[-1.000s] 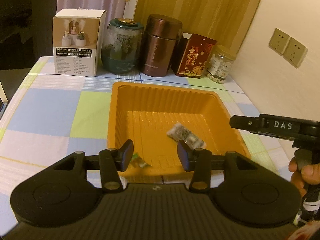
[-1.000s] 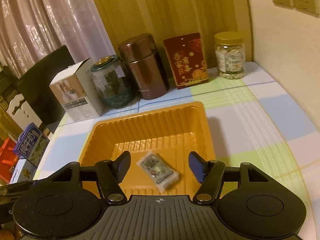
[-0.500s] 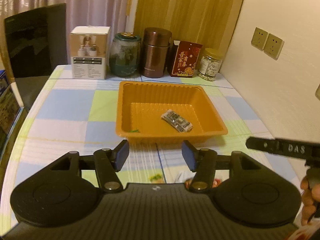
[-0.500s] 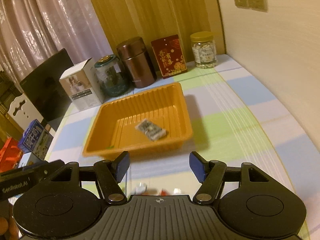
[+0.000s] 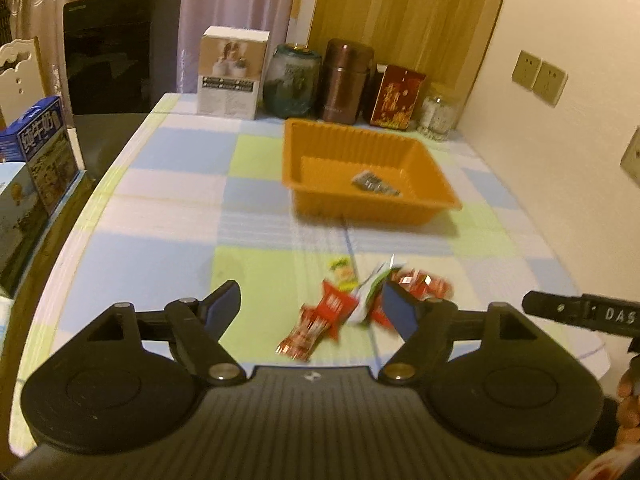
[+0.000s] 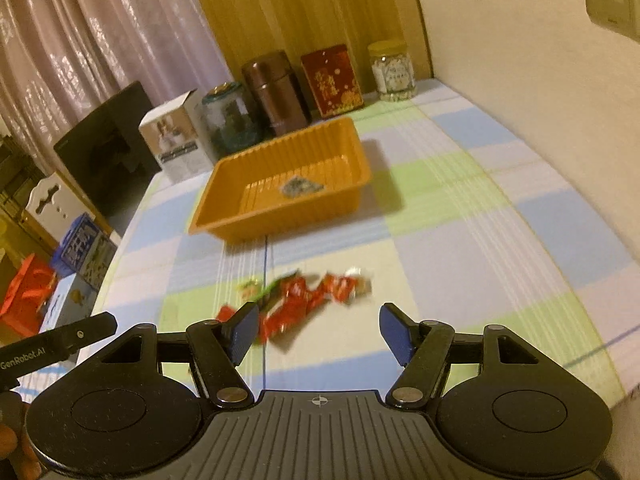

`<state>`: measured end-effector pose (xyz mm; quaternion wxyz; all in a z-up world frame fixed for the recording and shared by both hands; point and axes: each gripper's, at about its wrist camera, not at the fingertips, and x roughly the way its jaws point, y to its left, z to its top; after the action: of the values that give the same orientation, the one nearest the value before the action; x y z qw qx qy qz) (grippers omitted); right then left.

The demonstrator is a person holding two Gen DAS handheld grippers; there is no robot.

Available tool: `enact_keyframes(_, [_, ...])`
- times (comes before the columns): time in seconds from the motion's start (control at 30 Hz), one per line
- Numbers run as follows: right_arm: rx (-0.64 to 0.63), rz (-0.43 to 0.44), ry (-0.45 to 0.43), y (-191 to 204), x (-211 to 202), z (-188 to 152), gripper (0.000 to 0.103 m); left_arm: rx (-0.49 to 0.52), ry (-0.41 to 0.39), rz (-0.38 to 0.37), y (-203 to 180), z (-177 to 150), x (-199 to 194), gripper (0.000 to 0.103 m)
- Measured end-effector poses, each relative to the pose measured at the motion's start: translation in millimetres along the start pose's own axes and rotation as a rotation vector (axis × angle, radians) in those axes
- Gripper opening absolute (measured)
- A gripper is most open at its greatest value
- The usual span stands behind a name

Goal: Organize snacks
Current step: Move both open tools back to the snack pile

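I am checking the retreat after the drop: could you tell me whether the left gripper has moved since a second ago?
Yes. The left gripper has drawn back from the orange tray, now above the snack pile, its jaws opening.

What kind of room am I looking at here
Most likely a home dining area: a table with a checked tablecloth, a dining chair pulled up to it, and curtains behind. Jars and tins line the wall.

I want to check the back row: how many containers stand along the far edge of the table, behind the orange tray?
5, left to right: white box, green glass jar, brown canister, red box, clear jar nearest the wall. More may hide behind them.
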<state>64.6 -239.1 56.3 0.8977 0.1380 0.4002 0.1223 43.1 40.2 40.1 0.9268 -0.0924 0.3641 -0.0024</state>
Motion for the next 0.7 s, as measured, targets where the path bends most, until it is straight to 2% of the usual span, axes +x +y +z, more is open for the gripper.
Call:
enact_keyframes(0.27, [-0.030, -0.013, 0.037, 2.8, 0.7, -27.5, 0.067, 0.027, 0.038, 0.021, 11.6, -31.9, 0.5, 0.077])
enact_keyframes(0.7, [-0.002, -0.035, 0.063, -7.3, 14.6, -31.3, 0.067, 0.048, 0.092, 0.014, 17.3, -46.6, 25.6, 0.077])
